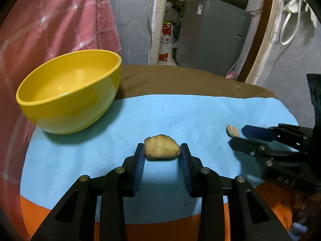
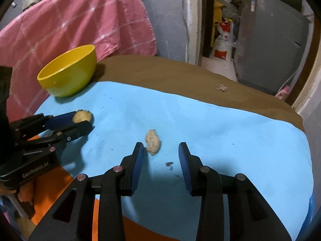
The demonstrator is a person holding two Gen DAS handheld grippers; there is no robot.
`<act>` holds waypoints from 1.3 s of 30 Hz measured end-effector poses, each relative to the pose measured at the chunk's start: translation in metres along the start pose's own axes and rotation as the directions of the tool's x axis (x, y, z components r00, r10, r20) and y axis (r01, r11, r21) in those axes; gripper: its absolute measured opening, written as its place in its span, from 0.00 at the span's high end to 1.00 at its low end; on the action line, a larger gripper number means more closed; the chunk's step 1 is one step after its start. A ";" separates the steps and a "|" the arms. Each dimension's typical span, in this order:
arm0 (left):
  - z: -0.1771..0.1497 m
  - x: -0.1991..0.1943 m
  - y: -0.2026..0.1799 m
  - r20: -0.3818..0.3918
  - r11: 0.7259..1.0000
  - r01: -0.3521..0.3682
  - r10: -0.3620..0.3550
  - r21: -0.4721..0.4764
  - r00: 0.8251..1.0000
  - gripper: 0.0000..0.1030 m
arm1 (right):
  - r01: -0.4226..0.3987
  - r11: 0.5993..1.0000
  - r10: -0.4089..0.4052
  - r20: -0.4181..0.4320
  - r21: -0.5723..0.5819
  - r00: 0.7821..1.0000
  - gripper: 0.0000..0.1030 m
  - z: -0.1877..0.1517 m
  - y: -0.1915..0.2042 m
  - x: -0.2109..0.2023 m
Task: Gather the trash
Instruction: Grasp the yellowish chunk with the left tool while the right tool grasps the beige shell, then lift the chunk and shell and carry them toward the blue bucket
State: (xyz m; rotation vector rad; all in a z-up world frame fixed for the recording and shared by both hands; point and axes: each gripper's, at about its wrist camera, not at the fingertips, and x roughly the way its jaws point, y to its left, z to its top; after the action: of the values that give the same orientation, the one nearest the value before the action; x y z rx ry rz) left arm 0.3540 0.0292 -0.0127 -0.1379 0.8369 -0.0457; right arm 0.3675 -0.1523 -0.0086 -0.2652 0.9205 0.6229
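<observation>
A yellowish peel slice (image 1: 161,146) lies on the blue mat (image 1: 200,116). My left gripper (image 1: 162,150) has its fingertips against both sides of the slice; it also shows in the right wrist view (image 2: 83,120) closed on the slice (image 2: 81,116). A second scrap, tan and lumpy (image 2: 153,141), lies on the mat just ahead of my right gripper (image 2: 161,149), which is open, with the scrap near its left finger. In the left wrist view the right gripper (image 1: 236,135) is beside that scrap (image 1: 232,130). A yellow bowl (image 1: 70,92) stands empty at the far left (image 2: 68,71).
The mat lies on a brown cloth (image 2: 170,74) over the table, with an orange patch (image 1: 36,212) near the front. A small pale crumb (image 2: 222,88) sits on the brown cloth. A pink checked cloth (image 2: 80,20) hangs behind the bowl. A grey cabinet (image 2: 268,46) stands beyond the table.
</observation>
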 end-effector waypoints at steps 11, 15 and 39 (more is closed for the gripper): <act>-0.003 -0.002 0.005 0.004 1.000 0.005 -0.005 0.000 1.000 0.71 | 0.014 0.999 -0.015 -0.014 -0.049 1.000 0.88 0.002 0.012 0.006; -0.006 -0.007 0.007 0.033 1.000 0.026 -0.025 -0.007 0.999 0.71 | 0.042 0.998 -0.041 0.017 -0.052 0.999 0.88 0.001 0.013 0.000; -0.023 -0.118 -0.078 0.523 0.990 0.129 -0.144 0.064 0.840 0.71 | 0.274 0.941 -0.338 0.625 0.199 0.704 0.88 -0.085 -0.012 -0.168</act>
State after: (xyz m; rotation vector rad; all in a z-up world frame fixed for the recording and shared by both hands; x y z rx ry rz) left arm 0.2588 -0.0393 0.0698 -0.1751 0.2714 -0.1472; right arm 0.2439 -0.2668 0.0758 -0.0956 0.2058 0.3139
